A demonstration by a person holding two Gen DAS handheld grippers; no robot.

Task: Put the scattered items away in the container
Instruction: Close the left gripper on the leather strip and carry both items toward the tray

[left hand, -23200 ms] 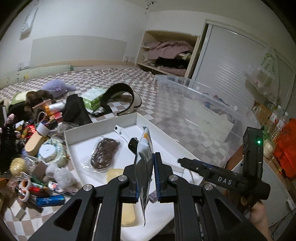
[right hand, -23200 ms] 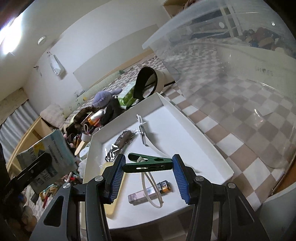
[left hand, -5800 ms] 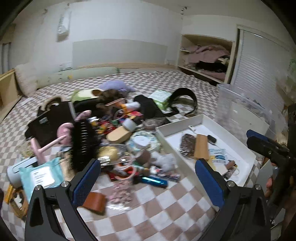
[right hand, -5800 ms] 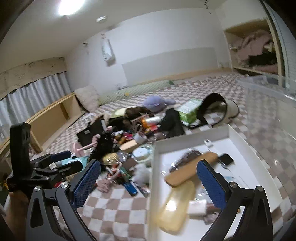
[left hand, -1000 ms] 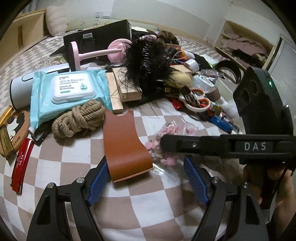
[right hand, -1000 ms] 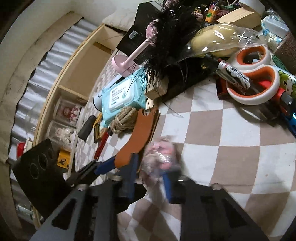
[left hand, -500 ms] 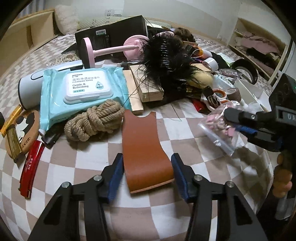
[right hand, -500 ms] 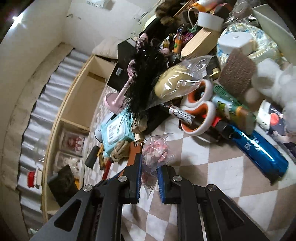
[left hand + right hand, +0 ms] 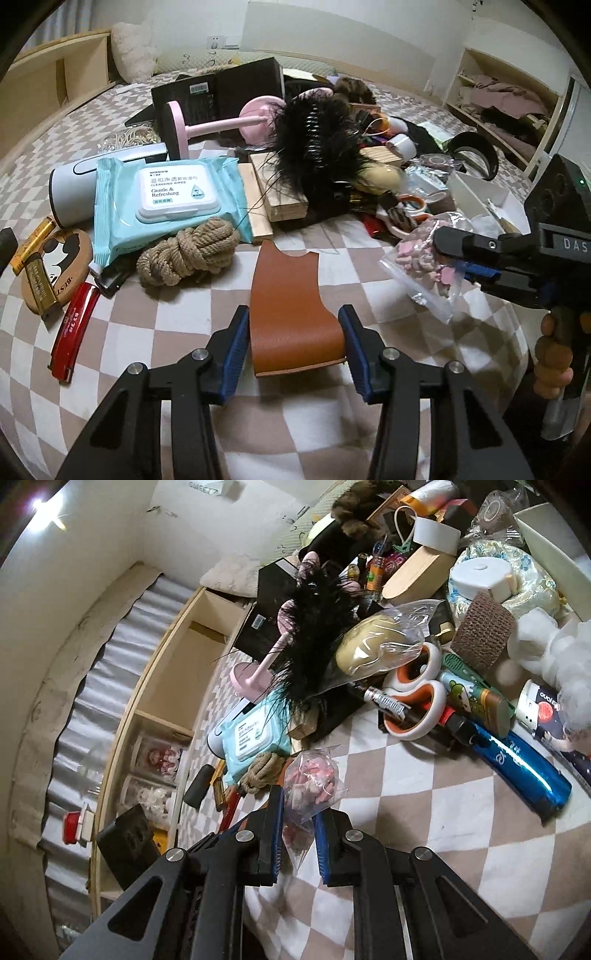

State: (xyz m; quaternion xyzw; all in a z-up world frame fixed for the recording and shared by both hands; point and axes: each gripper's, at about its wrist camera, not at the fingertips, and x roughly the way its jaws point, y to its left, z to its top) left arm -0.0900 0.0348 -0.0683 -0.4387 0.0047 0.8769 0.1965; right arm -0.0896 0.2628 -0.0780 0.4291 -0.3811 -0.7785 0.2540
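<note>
A brown leather piece (image 9: 291,295) lies on the checked cover, and my left gripper (image 9: 293,315) is shut on it, its blue pads pressing both side edges. My right gripper (image 9: 298,812) is shut on a clear bag of pink pieces (image 9: 314,779) and holds it off the cover. In the left wrist view the bag (image 9: 421,266) hangs from the right gripper (image 9: 452,254) at the right, with a hand on its handle. The white container (image 9: 469,188) shows only a corner beyond the pile; its rim (image 9: 546,528) appears at the top right of the right wrist view.
Just beyond the leather piece lie a rope bundle (image 9: 188,254), a blue wipes pack (image 9: 166,192), a red clip (image 9: 72,325) and a black feathery brush (image 9: 314,147). Orange-and-white scissors (image 9: 417,698) and a blue tube (image 9: 517,768) lie between the bag and the container.
My left jaws have closed in from wide apart onto the leather piece. The right gripper has lifted the bag off the cover and drawn away to the right.
</note>
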